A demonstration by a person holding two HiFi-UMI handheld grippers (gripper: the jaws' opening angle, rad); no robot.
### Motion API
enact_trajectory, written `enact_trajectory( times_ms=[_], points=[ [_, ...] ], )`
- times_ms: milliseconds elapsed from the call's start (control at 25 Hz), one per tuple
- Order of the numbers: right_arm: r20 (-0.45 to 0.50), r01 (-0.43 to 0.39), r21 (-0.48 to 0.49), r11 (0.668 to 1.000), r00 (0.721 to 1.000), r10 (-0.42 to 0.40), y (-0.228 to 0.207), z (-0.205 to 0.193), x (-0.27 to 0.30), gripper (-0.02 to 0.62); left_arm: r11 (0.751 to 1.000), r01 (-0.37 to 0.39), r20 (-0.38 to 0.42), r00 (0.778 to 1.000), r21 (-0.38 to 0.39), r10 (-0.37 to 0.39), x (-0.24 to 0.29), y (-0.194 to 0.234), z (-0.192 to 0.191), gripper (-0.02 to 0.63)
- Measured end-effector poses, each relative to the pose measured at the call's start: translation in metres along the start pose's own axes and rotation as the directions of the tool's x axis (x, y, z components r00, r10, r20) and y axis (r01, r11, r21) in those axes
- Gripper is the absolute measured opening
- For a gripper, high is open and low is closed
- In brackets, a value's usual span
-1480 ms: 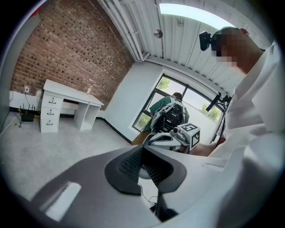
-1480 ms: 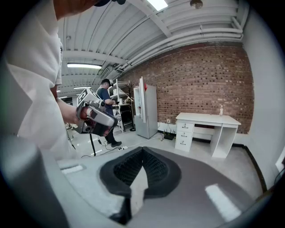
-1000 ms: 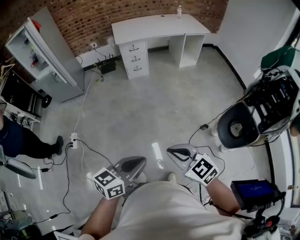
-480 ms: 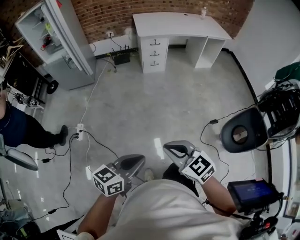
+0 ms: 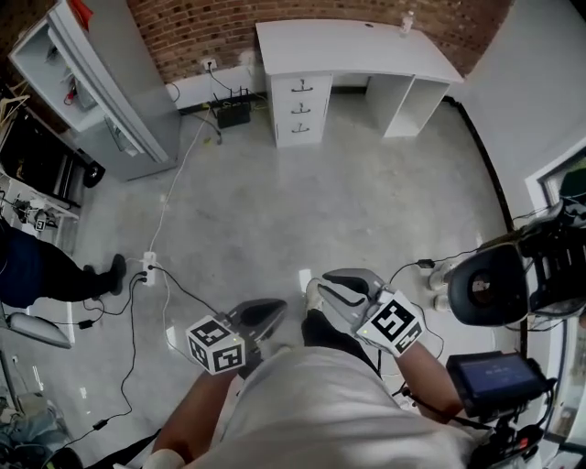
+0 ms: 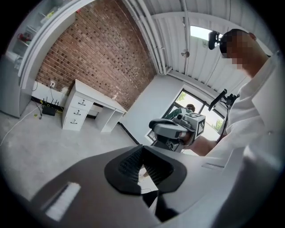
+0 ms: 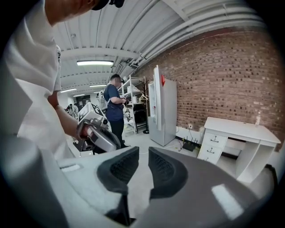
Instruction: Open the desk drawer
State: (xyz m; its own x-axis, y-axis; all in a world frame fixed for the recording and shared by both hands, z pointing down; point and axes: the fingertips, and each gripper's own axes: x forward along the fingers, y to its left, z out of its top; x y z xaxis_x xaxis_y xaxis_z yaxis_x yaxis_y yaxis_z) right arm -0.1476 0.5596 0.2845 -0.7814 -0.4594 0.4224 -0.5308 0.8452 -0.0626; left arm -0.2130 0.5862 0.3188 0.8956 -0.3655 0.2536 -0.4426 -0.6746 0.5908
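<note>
From the head view, the white bench (image 5: 357, 46) stands against the brick wall, well apart from me across bare floor. Its long side runs along the wall. The stack of three drawers (image 5: 296, 108) is under its left part, and the fronts face me, so I judge the pull must come straight toward me. The stack lies nearly straight ahead, between my left tongs (image 5: 265, 313) and my right tongs (image 5: 346, 284). Neither one is clearly nearer. All three drawers are closed, so I cannot see what is inside. A small bottle (image 5: 406, 23) stands on the bench top at the right end. The open part under the bench on the right looks empty.

In the left gripper view, the pads of the left tongs (image 6: 143, 152) meet at the tips and hold nothing. The drawers (image 6: 75, 111) are far off, to the left of the tips.

In the right gripper view, the right tongs (image 7: 143, 151) stand a little apart, with only floor showing in the narrow gap. The drawers (image 7: 213, 144) are far off, to the right of the tips.
</note>
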Motion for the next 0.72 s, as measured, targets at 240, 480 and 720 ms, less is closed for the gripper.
enact_trajectory(
  times_ms=[240, 480, 720],
  points=[
    [0.029, -0.01, -0.015, 1.0, 1.0, 0.011, -0.117, 0.017, -0.003, 0.055, 0.999, -0.006, -0.014, 1.0, -0.042, 0.006, 0.089, 0.048, 0.061, 0.021],
    [0.03, -0.007, -0.032, 0.999, 1.0, 0.007, -0.222, 0.017, 0.004, 0.08, 0.995, -0.016, 0.005, 1.0, -0.1, 0.016, 0.169, 0.101, 0.114, 0.021],
    [0.059, 0.046, 0.04, 0.998, 0.997, -0.049, -0.29, 0.015, 0.008, 0.091, 0.984, 0.022, -0.006, 1.0, -0.179, -0.023, 0.224, 0.141, 0.141, 0.021]
  ],
)
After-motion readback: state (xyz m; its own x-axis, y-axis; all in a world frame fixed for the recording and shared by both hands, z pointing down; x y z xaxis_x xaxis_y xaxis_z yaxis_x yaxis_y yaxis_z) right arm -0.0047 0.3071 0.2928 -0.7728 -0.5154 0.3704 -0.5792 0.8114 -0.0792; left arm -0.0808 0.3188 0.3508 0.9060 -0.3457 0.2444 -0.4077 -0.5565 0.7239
